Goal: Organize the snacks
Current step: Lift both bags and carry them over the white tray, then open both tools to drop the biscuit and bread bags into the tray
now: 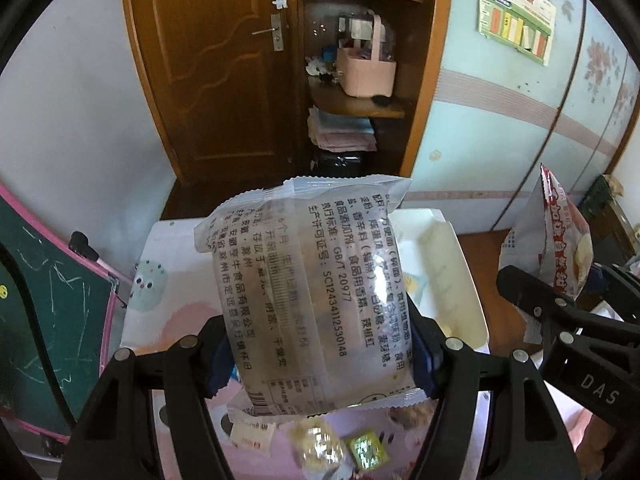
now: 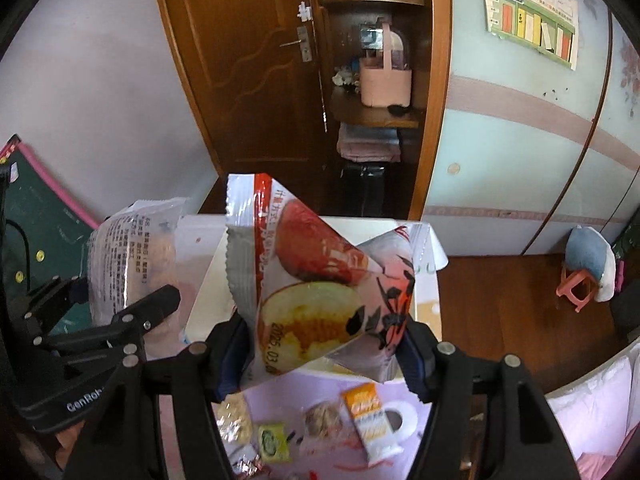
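gripping a clear packet [image 1: 308, 300], the left gripper [image 1: 320, 356] is holding it above the white box [image 1: 456, 272] — the right gripper [image 2: 324, 354] is pinching a red packet [image 2: 320, 284] likewise. slick film — either may be slipping onto the sweets [image 2: 276, 440] below.

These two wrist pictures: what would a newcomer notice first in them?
First, the two snack packets held up in the air: the left gripper clamps a grey packet covered in printed text, and the right gripper clamps a red-and-white packet showing a pastry. Behind both lies an open white box, with small snacks scattered on the table in front.
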`<act>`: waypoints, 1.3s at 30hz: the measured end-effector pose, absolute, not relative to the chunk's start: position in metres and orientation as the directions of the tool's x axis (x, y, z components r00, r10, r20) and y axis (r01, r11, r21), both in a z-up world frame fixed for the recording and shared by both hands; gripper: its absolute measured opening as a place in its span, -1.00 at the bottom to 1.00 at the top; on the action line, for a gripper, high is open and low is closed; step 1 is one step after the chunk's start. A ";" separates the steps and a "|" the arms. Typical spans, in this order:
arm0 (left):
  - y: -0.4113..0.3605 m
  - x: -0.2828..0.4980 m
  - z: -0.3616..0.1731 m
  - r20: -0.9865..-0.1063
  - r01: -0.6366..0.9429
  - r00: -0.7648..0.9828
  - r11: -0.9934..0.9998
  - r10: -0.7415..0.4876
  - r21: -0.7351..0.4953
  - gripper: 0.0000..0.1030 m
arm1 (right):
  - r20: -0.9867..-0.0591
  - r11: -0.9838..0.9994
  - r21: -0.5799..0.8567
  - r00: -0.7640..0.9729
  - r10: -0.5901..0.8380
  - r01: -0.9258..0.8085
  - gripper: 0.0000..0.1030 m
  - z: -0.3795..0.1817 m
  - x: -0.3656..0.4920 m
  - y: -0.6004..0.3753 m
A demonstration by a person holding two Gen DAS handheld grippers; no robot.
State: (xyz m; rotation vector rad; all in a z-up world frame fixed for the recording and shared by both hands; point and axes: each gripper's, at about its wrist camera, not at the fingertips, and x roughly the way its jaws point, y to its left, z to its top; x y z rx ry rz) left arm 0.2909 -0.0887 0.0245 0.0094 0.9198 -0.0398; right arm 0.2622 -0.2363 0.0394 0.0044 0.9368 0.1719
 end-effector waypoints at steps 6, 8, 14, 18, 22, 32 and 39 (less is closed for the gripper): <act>-0.095 0.328 0.008 -0.800 0.009 0.599 1.000 -0.015 -0.012 0.34 | -0.815 0.990 0.083 0.564 0.134 -0.115 0.26 0.025 0.297 -0.244; -0.094 0.337 0.000 -0.809 0.003 0.588 1.000 -0.020 -0.022 0.34 | -0.823 0.990 0.093 0.552 0.135 -0.103 0.26 0.017 0.307 -0.247; -0.098 0.363 -0.031 -0.835 -0.017 0.550 1.000 0.015 0.007 0.34 | -0.841 0.990 0.102 0.523 0.139 -0.099 0.26 -0.004 0.327 -0.247; -0.102 0.375 -0.047 -0.846 -0.022 0.532 0.999 0.035 0.028 0.33 | -0.851 0.990 0.102 0.507 0.138 -0.100 0.26 -0.015 0.335 -0.247; -0.105 0.384 -0.059 -0.855 -0.018 0.518 0.999 0.038 0.034 0.34 | -0.863 0.991 0.095 0.488 0.131 -0.097 0.26 -0.029 0.347 -0.247; -0.103 0.409 -0.098 -0.895 -0.036 0.442 0.998 0.056 0.045 0.42 | -0.898 0.992 0.085 0.424 0.115 -0.089 0.28 -0.065 0.373 -0.246; -0.092 0.417 -0.106 -0.889 -0.062 0.452 0.996 0.080 0.058 0.81 | -0.917 0.991 0.111 0.375 0.132 -0.077 0.35 -0.086 0.386 -0.248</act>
